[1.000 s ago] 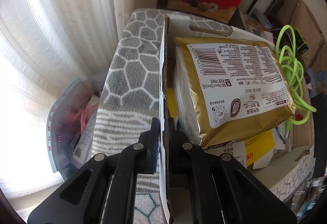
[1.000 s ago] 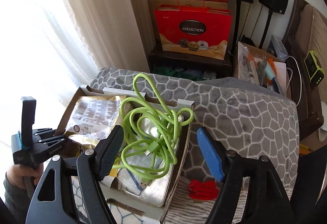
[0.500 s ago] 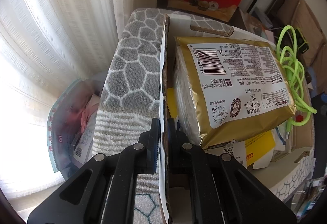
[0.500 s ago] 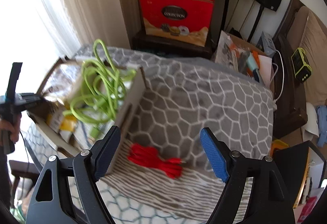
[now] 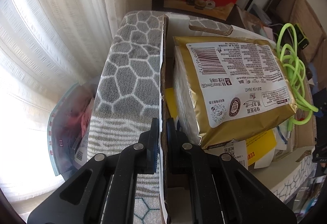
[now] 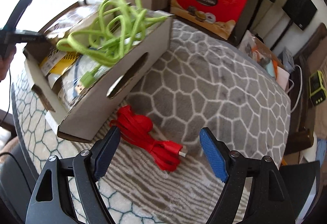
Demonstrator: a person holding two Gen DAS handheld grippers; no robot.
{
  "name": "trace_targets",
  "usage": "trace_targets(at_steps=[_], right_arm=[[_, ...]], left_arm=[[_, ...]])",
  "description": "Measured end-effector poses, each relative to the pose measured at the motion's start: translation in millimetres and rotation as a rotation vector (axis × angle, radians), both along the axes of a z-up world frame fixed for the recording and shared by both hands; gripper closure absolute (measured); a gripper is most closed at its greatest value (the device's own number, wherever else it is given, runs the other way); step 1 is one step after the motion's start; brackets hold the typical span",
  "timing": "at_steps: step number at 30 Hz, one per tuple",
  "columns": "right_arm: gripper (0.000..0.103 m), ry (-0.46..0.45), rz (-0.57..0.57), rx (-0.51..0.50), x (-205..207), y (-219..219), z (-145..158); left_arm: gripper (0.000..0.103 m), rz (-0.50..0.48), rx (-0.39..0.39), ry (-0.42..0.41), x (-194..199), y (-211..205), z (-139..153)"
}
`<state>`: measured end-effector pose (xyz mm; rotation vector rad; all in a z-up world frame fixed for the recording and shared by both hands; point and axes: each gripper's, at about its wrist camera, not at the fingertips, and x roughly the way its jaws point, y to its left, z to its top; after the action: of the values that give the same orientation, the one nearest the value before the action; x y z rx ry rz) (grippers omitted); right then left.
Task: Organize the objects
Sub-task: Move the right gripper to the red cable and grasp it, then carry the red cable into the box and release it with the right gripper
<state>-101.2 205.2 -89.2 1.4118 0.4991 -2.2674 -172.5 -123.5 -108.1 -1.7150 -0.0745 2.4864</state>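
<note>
A cardboard box (image 6: pixel 114 80) sits on a grey patterned blanket (image 6: pixel 214 89). It holds a gold tissue pack (image 5: pixel 235 89), a green cable (image 6: pixel 110 27) and papers. My left gripper (image 5: pixel 162 123) is shut on the box's side wall (image 5: pixel 162 72); it also shows at the far left of the right wrist view (image 6: pixel 38 36). A bundled red cable (image 6: pixel 151 138) lies on the blanket beside the box. My right gripper (image 6: pixel 159 152) is open and empty, just above and around the red cable, apart from it.
A red gift bag (image 6: pixel 206 3) and black speakers (image 6: pixel 300 9) stand behind the blanket. A curtain (image 5: pixel 51 29) hangs on the left. A clear plastic bag (image 5: pixel 71 127) lies below the blanket's left edge. A green-yellow device (image 6: pixel 316 89) sits at the right.
My right gripper has swung right and down from over the box to the red cable, staying open. My left gripper has held its grip on the box wall without moving.
</note>
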Motion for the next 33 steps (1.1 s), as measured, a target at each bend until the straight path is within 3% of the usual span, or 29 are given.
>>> trace_targets(at_steps=[2, 6, 7, 14, 20, 26, 33], right_arm=[[0.026, -0.008, 0.027, 0.018, 2, -5, -5], [0.068, -0.068, 0.066, -0.056, 7, -7, -10], [0.07, -0.053, 0.073, -0.054, 11, -8, -9], [0.076, -0.026, -0.009, -0.134, 17, 19, 7], [0.076, 0.027, -0.07, -0.259, 21, 50, 57], [0.076, 0.083, 0.037, -0.251, 30, 23, 91], [0.076, 0.052, 0.157, -0.222, 25, -32, 81]], left_arm=[[0.097, 0.0, 0.003, -0.001, 0, 0, 0], [0.097, -0.005, 0.001, 0.001, -1, 1, 0], [0.097, -0.008, -0.001, 0.005, 0, 1, 0], [0.097, -0.046, 0.002, 0.017, 5, 13, 3], [0.096, -0.096, -0.009, 0.029, 8, 37, 4], [0.096, -0.141, -0.01, 0.028, 8, 66, 5], [0.096, -0.169, -0.024, 0.024, 15, 87, 7]])
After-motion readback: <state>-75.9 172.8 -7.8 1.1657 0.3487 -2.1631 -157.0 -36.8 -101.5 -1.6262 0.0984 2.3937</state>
